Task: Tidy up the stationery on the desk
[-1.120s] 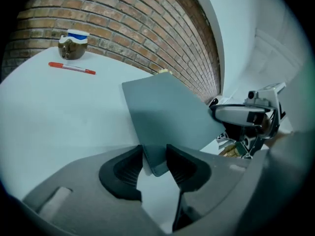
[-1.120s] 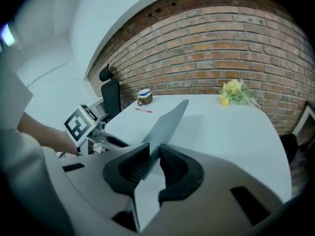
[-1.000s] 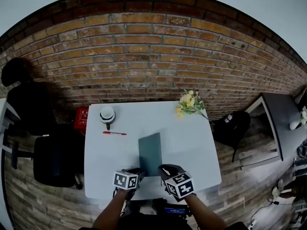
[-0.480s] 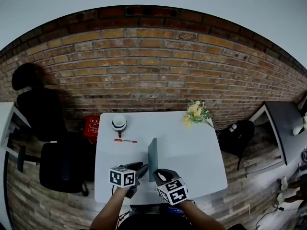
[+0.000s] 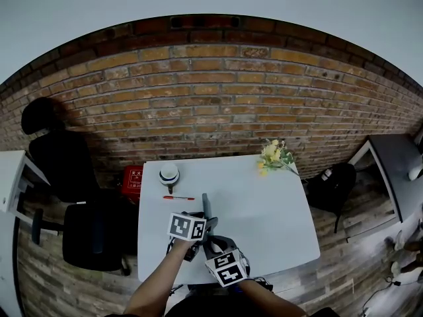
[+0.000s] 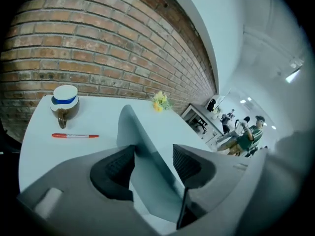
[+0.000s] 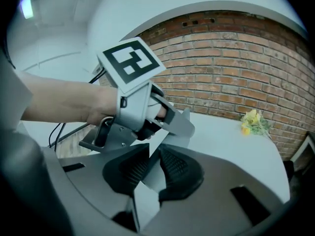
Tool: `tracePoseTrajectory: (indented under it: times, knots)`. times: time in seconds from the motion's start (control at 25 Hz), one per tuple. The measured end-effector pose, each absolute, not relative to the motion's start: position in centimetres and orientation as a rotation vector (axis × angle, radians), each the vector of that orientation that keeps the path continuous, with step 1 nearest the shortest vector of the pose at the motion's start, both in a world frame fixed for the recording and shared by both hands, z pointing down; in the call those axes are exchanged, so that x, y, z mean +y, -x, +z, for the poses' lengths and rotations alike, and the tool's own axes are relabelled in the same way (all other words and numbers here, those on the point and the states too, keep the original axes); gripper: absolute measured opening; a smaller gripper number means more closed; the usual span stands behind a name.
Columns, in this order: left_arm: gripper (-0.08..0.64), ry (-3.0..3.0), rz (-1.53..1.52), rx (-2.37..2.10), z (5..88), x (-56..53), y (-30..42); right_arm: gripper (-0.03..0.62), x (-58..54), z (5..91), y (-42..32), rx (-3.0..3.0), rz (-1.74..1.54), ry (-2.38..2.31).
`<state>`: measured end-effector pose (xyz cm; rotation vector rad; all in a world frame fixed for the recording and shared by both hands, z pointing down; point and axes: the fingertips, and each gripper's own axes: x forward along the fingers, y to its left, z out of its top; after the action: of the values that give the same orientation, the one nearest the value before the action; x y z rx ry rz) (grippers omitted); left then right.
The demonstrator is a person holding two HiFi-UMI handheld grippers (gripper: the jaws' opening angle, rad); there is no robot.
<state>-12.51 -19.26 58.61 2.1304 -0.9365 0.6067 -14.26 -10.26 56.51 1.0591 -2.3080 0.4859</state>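
A thin grey-green notebook stands on edge above the white desk. My right gripper is shut on its near corner, and its pads pinch the cover. My left gripper straddles the notebook. Its jaws have just been opening, with a gap at the right pad. In the right gripper view the left gripper shows ahead. A red pen lies at the desk's far left, near a white and blue cup.
Yellow flowers lie at the desk's far right corner. Black chairs and a red box stand to the left, a black bag to the right. A brick wall runs behind.
The notebook went from lying flat to standing on edge. Both grippers rose and drew together at its near end. The left jaws spread wider.
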Motion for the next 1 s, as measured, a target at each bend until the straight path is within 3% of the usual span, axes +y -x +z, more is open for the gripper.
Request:
tracePoseTrajectory:
  times: [0.28,0.48,0.56,0.72,1.0]
  knots:
    - [0.222,-2.088,0.729,-0.942,60.0,-19.2,12.9,0.08,-10.2,56.6,15.1,-2.347,0.456,-0.998]
    - [0.167,-2.03,0.657,-0.955,60.0,-19.0,13.4,0.077,-9.8,56.3,15.4,-2.402,0.484,-0.945]
    - [0.125,-2.013,0.646,-0.976,60.0,-19.1,13.8,0.042,-10.0,56.2,14.8,-2.412,0.485,-0.957]
    - [0.069,-1.98,0.62,-1.012,60.1,-19.0,14.6,0.031,-10.9,56.6,11.8,-2.402,0.514,-1.019]
    - [0.066,-1.959,0.43,-0.943,58.6,-19.4,10.8,0.023,-13.5,56.9,3.5,-2.35,0.608,-1.209]
